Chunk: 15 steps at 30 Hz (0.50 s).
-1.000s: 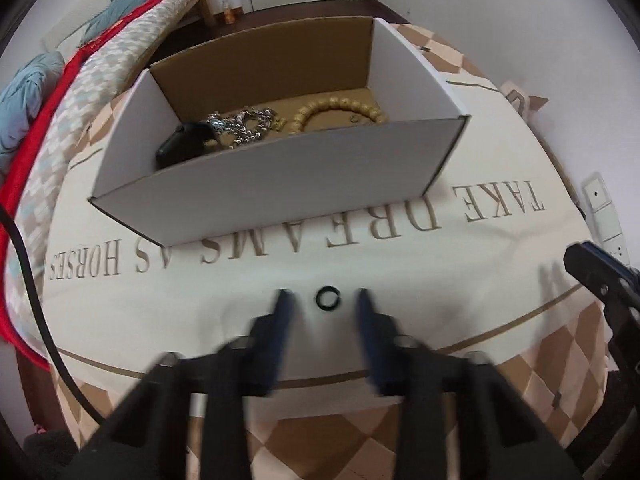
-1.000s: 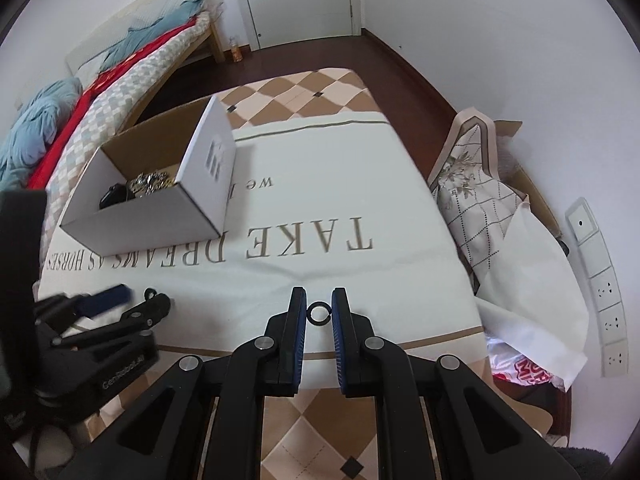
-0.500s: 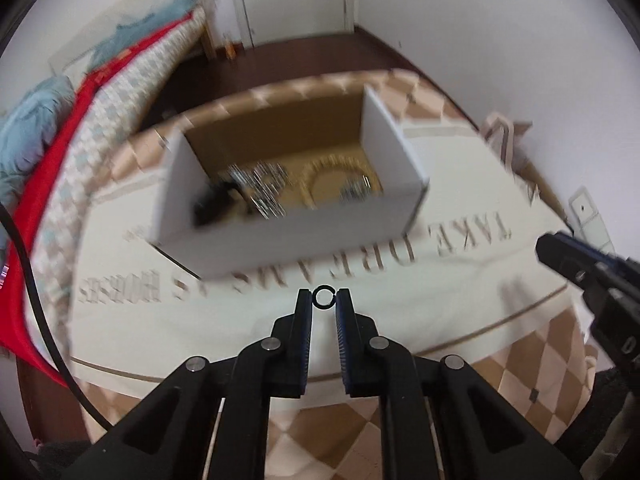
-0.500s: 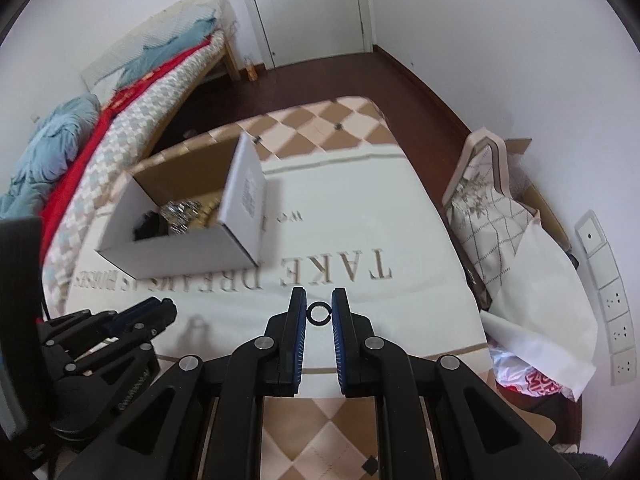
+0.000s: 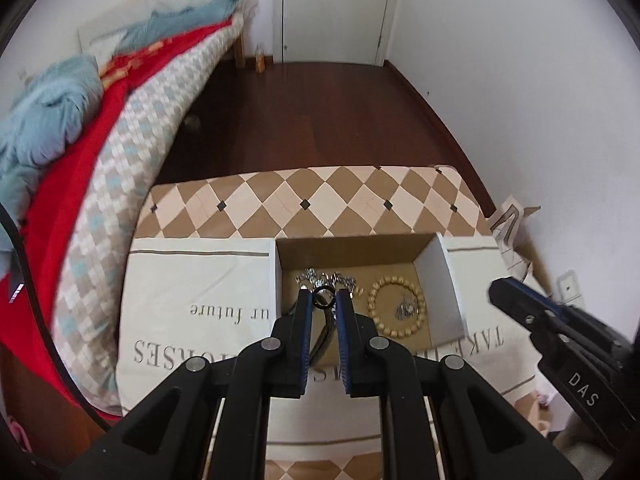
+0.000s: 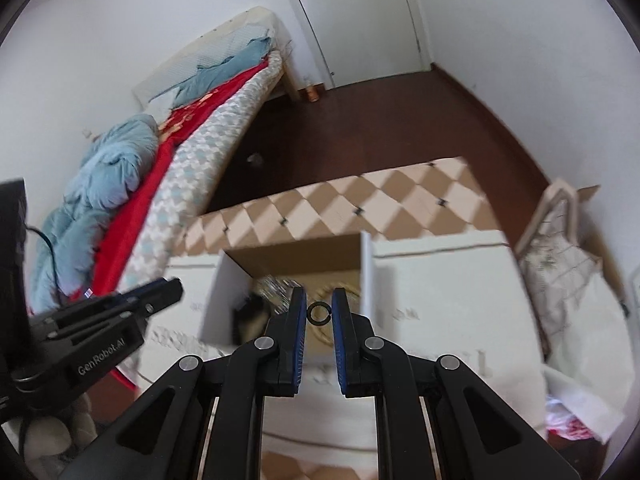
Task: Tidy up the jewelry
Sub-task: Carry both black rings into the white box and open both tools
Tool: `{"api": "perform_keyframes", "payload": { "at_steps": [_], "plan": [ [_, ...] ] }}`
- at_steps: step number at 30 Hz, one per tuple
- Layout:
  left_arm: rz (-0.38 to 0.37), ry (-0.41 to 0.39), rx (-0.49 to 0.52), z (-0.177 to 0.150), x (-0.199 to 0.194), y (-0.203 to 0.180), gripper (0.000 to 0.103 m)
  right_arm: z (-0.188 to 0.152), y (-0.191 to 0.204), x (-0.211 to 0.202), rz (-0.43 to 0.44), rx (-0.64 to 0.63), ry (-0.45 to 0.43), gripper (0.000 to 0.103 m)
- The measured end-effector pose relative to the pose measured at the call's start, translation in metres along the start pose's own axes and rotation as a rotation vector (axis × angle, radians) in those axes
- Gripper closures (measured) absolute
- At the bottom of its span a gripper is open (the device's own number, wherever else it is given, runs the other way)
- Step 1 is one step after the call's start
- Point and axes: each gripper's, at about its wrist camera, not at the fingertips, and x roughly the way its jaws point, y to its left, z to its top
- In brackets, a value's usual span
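Observation:
My left gripper (image 5: 323, 298) is shut on a small black ring (image 5: 323, 295) and holds it over the open cardboard box (image 5: 444, 276). Inside the box lie a wooden bead bracelet (image 5: 394, 308) and a silver chain (image 5: 326, 278). My right gripper (image 6: 319, 312) is shut on a second black ring (image 6: 319, 313), held above the near edge of the same box (image 6: 366, 276). The right gripper shows at the right of the left wrist view (image 5: 560, 332). The left gripper shows at the left of the right wrist view (image 6: 120, 312).
The box stands on a table with a cream printed cloth (image 5: 192, 292) and a checkered border (image 5: 304, 204). A bed with red and blue bedding (image 5: 80, 128) runs along the left. Paper bags (image 6: 568, 276) lean at the table's right. Dark wood floor and a door lie beyond.
My left gripper closed on the black ring, lifted it off the cloth and carried it over the box. My right gripper, still holding its ring, rose and moved toward the box.

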Motion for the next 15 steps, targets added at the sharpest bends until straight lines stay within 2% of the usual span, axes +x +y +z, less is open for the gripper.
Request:
{"api": "perform_keyframes", "payload": {
  "at_steps": [6, 9, 10, 11, 12, 13, 14, 15],
  "plan": [
    [-0.098, 0.120, -0.088, 0.026, 0.031, 0.020, 0.093, 0.026, -0.013, 0.050, 0.118, 0.125, 0.141, 0.090],
    [-0.143, 0.165, -0.151, 0.033, 0.040, 0.029, 0.091, 0.029, -0.020, 0.065, 0.134, 0.172, 0.194, 0.089],
    [-0.154, 0.181, -0.168, 0.034, 0.042, 0.030, 0.090, 0.030, -0.022, 0.068, 0.133, 0.176, 0.217, 0.087],
    [-0.148, 0.186, -0.174, 0.035, 0.042, 0.032, 0.088, 0.029, -0.022, 0.070, 0.116, 0.174, 0.230, 0.077],
    [-0.128, 0.184, -0.173, 0.035, 0.042, 0.032, 0.080, 0.028, -0.022, 0.070, 0.102, 0.170, 0.234, 0.069],
    [-0.112, 0.180, -0.170, 0.036, 0.041, 0.032, 0.063, 0.027, -0.022, 0.070, 0.099, 0.172, 0.239, 0.050],
    [-0.104, 0.172, -0.171, 0.036, 0.040, 0.033, 0.051, 0.027, -0.022, 0.069, 0.082, 0.165, 0.237, 0.042],
    [-0.087, 0.159, -0.173, 0.035, 0.037, 0.034, 0.028, 0.027, -0.021, 0.066, 0.049, 0.146, 0.233, 0.042]
  ]
}}
